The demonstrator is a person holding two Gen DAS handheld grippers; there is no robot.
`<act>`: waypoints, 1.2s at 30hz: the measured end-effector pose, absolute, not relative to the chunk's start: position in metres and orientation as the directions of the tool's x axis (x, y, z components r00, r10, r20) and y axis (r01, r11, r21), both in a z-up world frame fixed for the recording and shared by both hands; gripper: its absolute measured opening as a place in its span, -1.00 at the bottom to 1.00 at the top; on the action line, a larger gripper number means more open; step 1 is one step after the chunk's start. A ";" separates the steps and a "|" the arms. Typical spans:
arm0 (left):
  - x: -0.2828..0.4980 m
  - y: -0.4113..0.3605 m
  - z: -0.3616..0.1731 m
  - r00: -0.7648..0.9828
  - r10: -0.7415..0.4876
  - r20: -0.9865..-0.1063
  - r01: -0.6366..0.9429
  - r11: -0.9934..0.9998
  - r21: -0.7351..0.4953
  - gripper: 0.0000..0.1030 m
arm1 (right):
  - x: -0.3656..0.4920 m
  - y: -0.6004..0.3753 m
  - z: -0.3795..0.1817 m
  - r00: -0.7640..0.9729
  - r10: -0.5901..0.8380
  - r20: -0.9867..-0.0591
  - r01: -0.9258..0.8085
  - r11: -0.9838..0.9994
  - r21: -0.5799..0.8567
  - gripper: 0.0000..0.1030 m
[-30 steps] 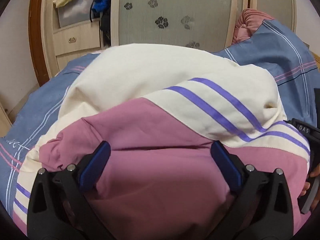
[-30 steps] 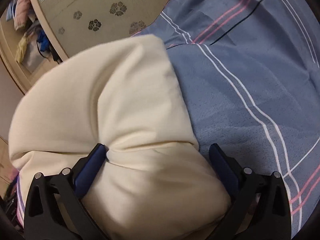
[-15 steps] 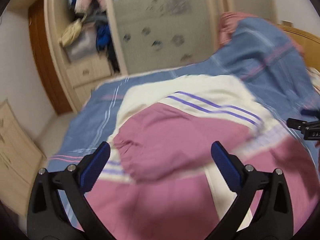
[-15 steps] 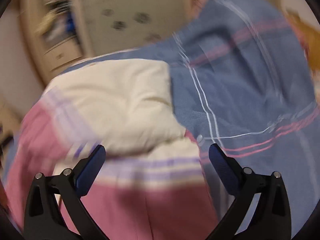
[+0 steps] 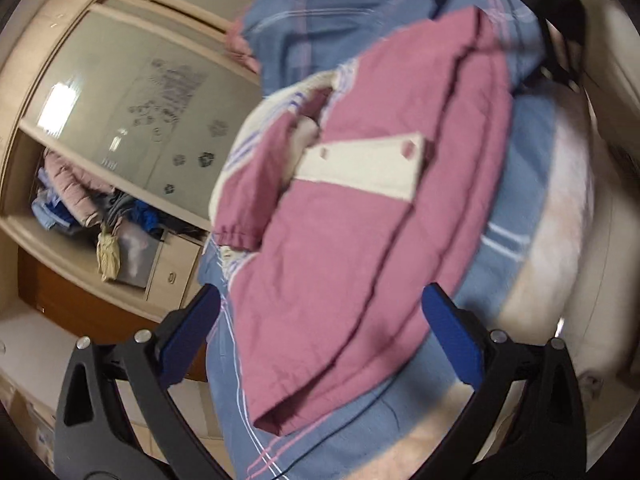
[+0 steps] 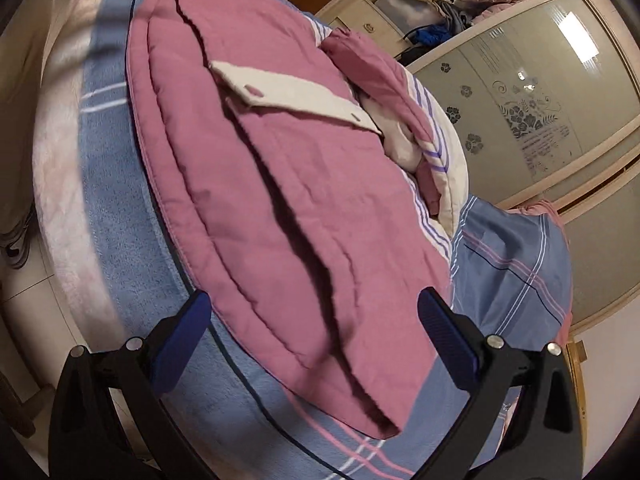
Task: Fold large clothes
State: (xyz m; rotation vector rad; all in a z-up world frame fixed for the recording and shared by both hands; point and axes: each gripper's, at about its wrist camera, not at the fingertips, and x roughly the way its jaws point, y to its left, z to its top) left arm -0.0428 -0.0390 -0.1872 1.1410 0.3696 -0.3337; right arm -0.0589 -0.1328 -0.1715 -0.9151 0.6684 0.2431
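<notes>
1. Bottom of the left wrist view: left gripper (image 5: 320, 340) has jaws spread wide, blue pads (image 5: 188, 338) far apart, nothing between them. Fingers are clear of the cloth; the jacket's lower hem sits in the gap but I see no contact.
2. Bottom of the right wrist view: right gripper (image 6: 312, 340) is equally wide open and holds nothing. Its blue pads (image 6: 448, 340) flank the near edge of the garment; whether they touch it I can't tell, looks apart.
3. Centre of both frames: pink padded jacket (image 5: 360, 220) lies folded on the bed, pink side up, running from lower centre to upper right in the left view and from upper left to lower centre in the right view (image 6: 280, 200).
4. Cream pocket flap (image 5: 360, 168) with two snaps sits on top of the pink panel, mid frame; same flap at upper centre of the right view (image 6: 292, 94).
5. Pink sleeve (image 5: 248, 200) with a gathered cuff lies doubled over the jacket's left edge in the left view; cream body with purple stripes (image 6: 436, 152) shows under it at centre right of the right view.
6. Blue striped bedsheet (image 6: 132, 240) is under the jacket, visible all round it.
7. Upper left of the left view: wardrobe with frosted flower-pattern doors (image 5: 152, 92); an open shelf beside it holds piled clothes (image 5: 76, 196).
8. Left view is motion-blurred at the right edge; detail there is unreadable.
</notes>
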 end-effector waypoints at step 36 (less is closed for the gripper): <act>0.000 0.006 -0.217 0.776 -0.054 -0.628 0.558 0.524 0.644 0.96 | -0.035 -0.157 -0.178 0.767 -0.258 -0.587 -0.323 0.635 -0.702 0.97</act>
